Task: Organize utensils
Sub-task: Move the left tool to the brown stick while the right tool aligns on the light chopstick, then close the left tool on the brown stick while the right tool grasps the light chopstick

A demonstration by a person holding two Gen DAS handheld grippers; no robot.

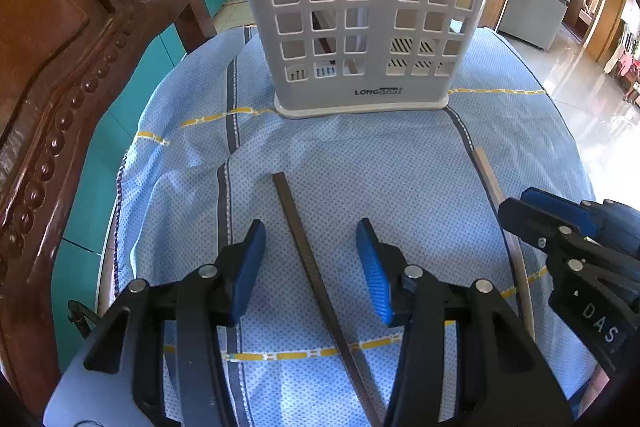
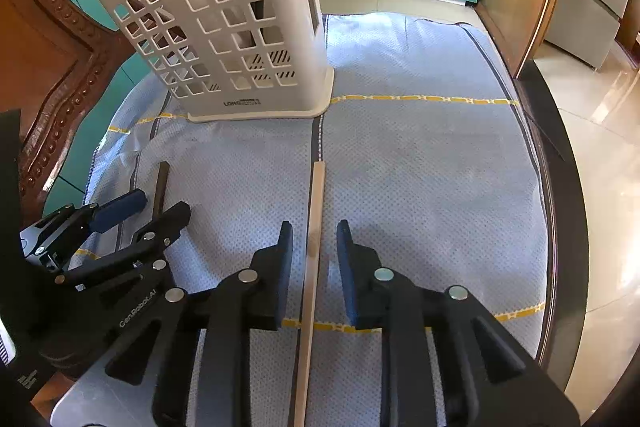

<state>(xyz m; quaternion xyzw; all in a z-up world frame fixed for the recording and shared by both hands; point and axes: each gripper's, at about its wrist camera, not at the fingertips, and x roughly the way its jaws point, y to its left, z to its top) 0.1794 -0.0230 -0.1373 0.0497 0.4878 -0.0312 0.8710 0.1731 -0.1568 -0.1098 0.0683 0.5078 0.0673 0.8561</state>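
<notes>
While both chopsticks are lying flat on the blue cloth [image 1: 400, 163], I am hovering a gripper over each one. The left gripper [image 1: 311, 263] is standing released, its pads astride the dark chopstick [image 1: 298, 223], which is running from six o'clock toward twelve, toward the white utensil caddy [image 1: 360, 95]. The right gripper [image 2: 314, 259] is also unclenched, straddling the pale chopstick [image 2: 316, 211] with only a narrow gap on either side and no pad pressing on it.

To do this well, I am judging that each pair of pads needs to sink until it is nearly brushing the cloth, centred on the stick, then squeeze without pinching fabric.

The near ends of both chopsticks are disappearing beneath the grippers at six o'clock, and the caddy's top is cut off in the left view. I am making out sticks already standing inside, but not how many.
</notes>
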